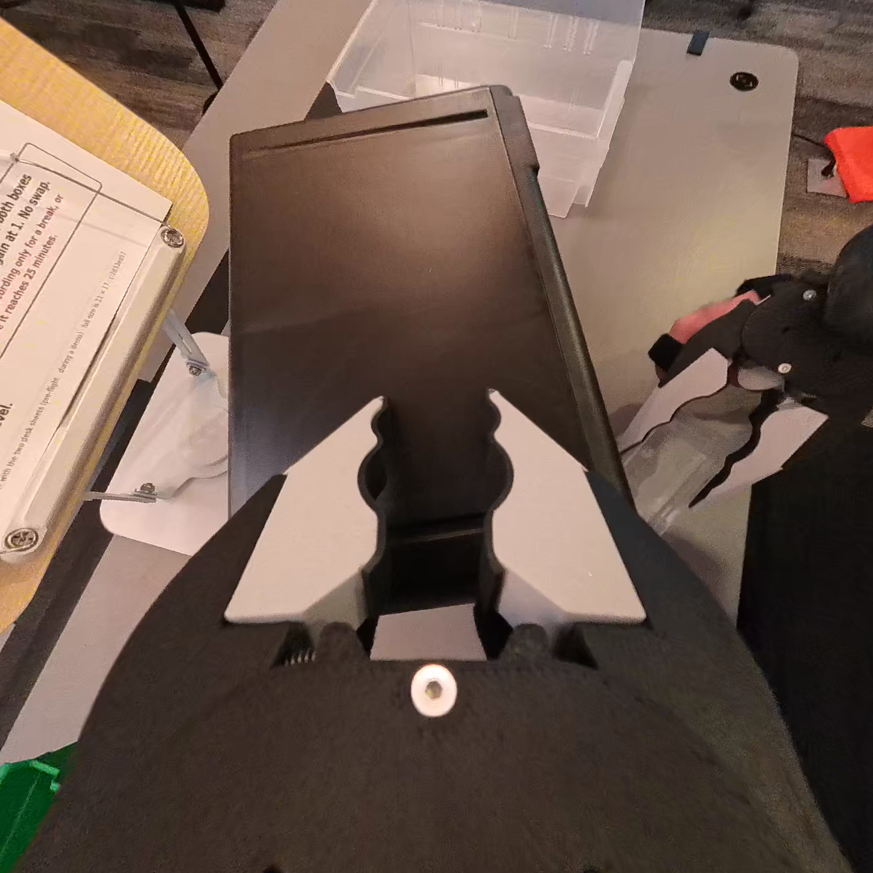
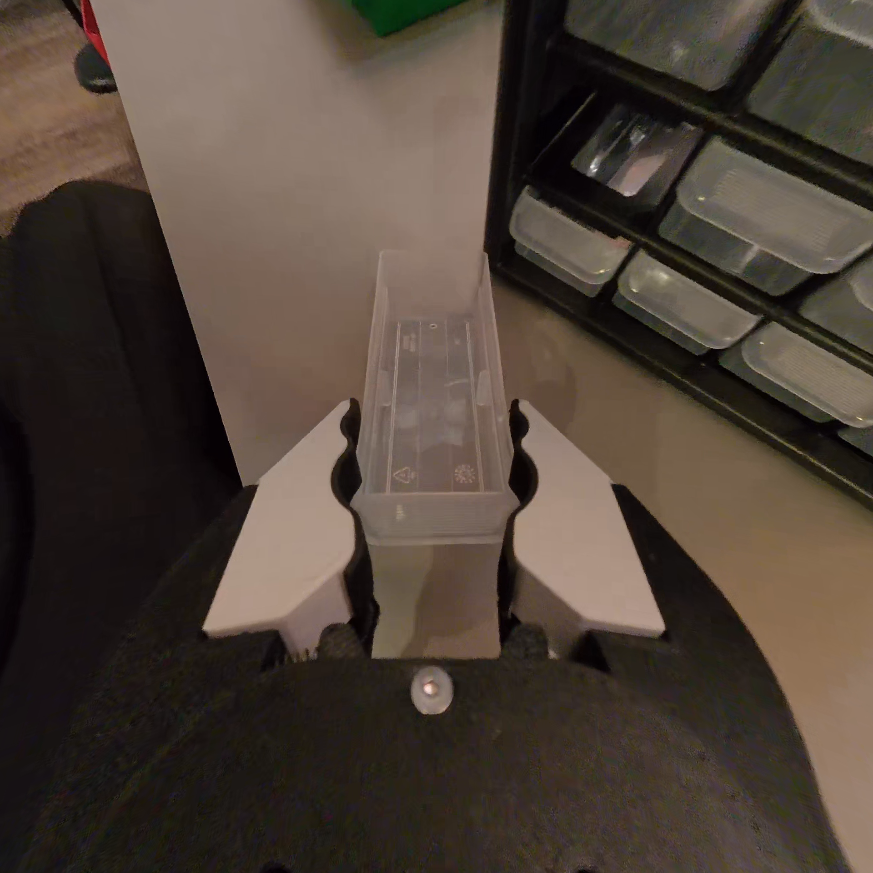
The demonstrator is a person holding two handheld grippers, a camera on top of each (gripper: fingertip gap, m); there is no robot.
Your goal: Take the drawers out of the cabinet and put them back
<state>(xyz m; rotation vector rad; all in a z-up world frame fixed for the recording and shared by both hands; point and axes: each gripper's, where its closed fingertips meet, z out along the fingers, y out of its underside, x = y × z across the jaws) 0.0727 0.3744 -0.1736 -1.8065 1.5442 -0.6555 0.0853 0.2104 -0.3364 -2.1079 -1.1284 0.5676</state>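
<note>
The black cabinet [image 1: 387, 283] stands on the grey table [image 1: 685, 212]; the left wrist view looks down on its top. My left gripper [image 1: 437, 397] is open over that top, near its front edge. The cabinet front [image 2: 529, 141] shows in the right wrist view with several clear drawers [image 2: 765, 212] in place and one dark slot [image 2: 628, 156]. My right gripper [image 2: 432, 406] is shut on the front end of a small clear drawer [image 2: 434, 368], held above the table left of the cabinet. That gripper [image 1: 675, 439] also shows at the right of the left wrist view.
A large clear drawer [image 1: 472, 71] lies on the table behind the cabinet. A clear sign stand with a printed sheet [image 1: 71, 307] sits on a wooden table at left. A green object [image 1: 28, 793] is at lower left and an orange-red object [image 1: 850, 160] at far right.
</note>
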